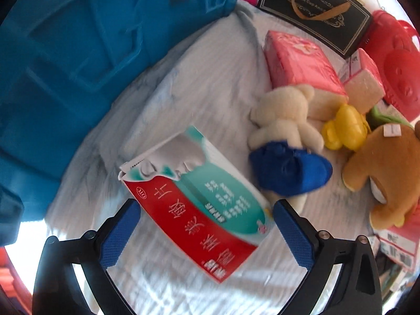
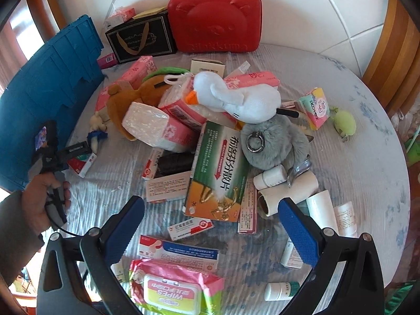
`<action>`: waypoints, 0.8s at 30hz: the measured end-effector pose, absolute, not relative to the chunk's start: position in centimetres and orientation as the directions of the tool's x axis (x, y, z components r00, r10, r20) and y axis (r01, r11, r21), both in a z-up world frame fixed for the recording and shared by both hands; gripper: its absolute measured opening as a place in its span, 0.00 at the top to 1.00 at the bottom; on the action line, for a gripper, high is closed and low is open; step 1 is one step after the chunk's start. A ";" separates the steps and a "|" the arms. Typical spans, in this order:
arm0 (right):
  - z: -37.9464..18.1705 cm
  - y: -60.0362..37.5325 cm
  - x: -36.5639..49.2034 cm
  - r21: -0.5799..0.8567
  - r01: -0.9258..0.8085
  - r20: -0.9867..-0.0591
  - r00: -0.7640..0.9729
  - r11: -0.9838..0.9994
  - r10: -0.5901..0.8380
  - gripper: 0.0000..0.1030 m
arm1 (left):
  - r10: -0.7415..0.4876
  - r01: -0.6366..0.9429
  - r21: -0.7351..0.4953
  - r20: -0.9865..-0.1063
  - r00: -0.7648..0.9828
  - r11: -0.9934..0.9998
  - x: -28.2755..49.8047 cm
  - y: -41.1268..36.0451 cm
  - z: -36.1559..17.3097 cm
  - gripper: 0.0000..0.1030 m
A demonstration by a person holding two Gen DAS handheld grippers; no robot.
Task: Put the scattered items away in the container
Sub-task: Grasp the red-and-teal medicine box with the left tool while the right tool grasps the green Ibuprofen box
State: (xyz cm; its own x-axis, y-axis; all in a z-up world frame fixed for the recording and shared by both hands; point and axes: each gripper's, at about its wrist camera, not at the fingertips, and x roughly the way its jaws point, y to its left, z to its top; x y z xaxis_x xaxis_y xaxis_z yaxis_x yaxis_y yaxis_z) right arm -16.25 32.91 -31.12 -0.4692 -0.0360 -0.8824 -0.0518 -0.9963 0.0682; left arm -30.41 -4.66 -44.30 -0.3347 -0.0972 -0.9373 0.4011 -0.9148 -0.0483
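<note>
Blue-padded fingers of the left gripper [image 1: 206, 206] stand spread apart on either side of a red and green medicine box [image 1: 195, 202], not clearly pressing it; the box lies on the bedspread [image 1: 210, 89] near the bed's left edge, just beside the blue crate [image 1: 78, 52]. A small cream teddy bear [image 1: 283, 120] lies just beyond the box. The right gripper [image 2: 211, 207] hangs open and empty above the heap in the middle of the bed, its fingers framing a green and orange box [image 2: 223, 173] below a white goose toy [image 2: 236, 97].

Bare sheet [image 1: 210, 84] lies open between blue crate [image 1: 65, 52] and plush toys [image 1: 286, 120] (crowded right).
</note>
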 end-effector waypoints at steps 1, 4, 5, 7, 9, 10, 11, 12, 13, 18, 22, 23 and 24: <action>-31.8 33.4 -16.3 0.067 -0.064 -0.886 -0.463 -0.996 -0.030 0.00 | -0.101 0.401 -0.043 -0.938 -0.331 -0.915 -30.5 -4.6 -44.4 0.00; -34.3 34.9 -16.8 0.070 -0.095 -0.897 -0.442 -0.993 -0.020 0.00 | -0.096 0.389 -0.038 -0.942 -0.320 -0.920 -30.5 -4.6 -45.3 0.00; -35.1 35.1 -17.1 0.068 -0.099 -0.899 -0.438 -0.993 -0.018 0.00 | -0.095 0.381 -0.038 -0.941 -0.324 -0.924 -30.4 -4.5 -45.6 0.00; -36.2 35.2 -17.8 0.080 -0.093 -0.900 -0.434 -0.993 -0.032 0.00 | -0.098 0.364 -0.034 -0.936 -0.338 -0.931 -30.1 -4.3 -45.9 0.00; -37.3 35.2 -18.8 0.092 -0.086 -0.898 -0.438 -0.992 -0.045 0.00 | -0.089 0.349 -0.041 -0.933 -0.349 -0.936 -29.9 -4.2 -46.2 0.00; -37.9 35.1 -19.3 0.100 -0.084 -0.898 -0.437 -0.991 -0.054 0.00 | -0.086 0.339 -0.044 -0.931 -0.356 -0.940 -29.8 -4.1 -46.4 0.00; -38.4 35.0 -19.8 0.109 -0.084 -0.900 -0.432 -0.990 -0.063 0.00 | -0.084 0.329 -0.043 -0.928 -0.363 -0.943 -29.7 -4.1 -46.5 0.00; -39.0 35.0 -20.3 0.124 -0.082 -0.900 -0.430 -0.989 -0.078 0.00 | -0.083 0.316 -0.042 -0.925 -0.372 -0.948 -29.6 -4.0 -46.6 0.00; -39.6 34.9 -20.8 0.135 -0.076 -0.900 -0.427 -0.988 -0.090 0.00 | -0.080 0.304 -0.042 -0.922 -0.379 -0.952 -29.5 -4.0 -46.7 0.00; -42.1 34.7 -22.4 0.156 -0.080 -0.906 -0.409 -0.985 -0.110 0.00 | -0.064 0.238 -0.041 -0.906 -0.418 -0.970 -28.9 -4.0 -47.2 0.00; -43.5 34.6 -23.0 0.163 -0.077 -0.903 -0.414 -0.984 -0.117 0.00 | -0.059 0.211 -0.042 -0.892 -0.449 -0.977 -28.4 -4.0 -47.5 0.00; -43.5 34.4 -23.2 0.155 -0.068 -0.902 -0.416 -0.986 -0.113 0.00 | -0.058 0.207 -0.042 -0.889 -0.454 -0.977 -28.2 -4.0 -47.6 0.00; -43.5 34.3 -23.3 0.148 -0.063 -0.902 -0.417 -0.987 -0.109 0.00 | -0.057 0.205 -0.043 -0.888 -0.456 -0.978 -28.2 -4.0 -47.7 0.00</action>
State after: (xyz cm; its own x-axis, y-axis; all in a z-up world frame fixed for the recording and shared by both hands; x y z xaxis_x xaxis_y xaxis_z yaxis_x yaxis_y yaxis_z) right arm -23.27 34.33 -43.52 -0.4171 -0.1092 -0.9023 -0.0629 -0.9869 0.1485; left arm -28.16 -3.96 -47.67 -0.4563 -0.0568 -0.8880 0.2049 -0.9779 -0.0428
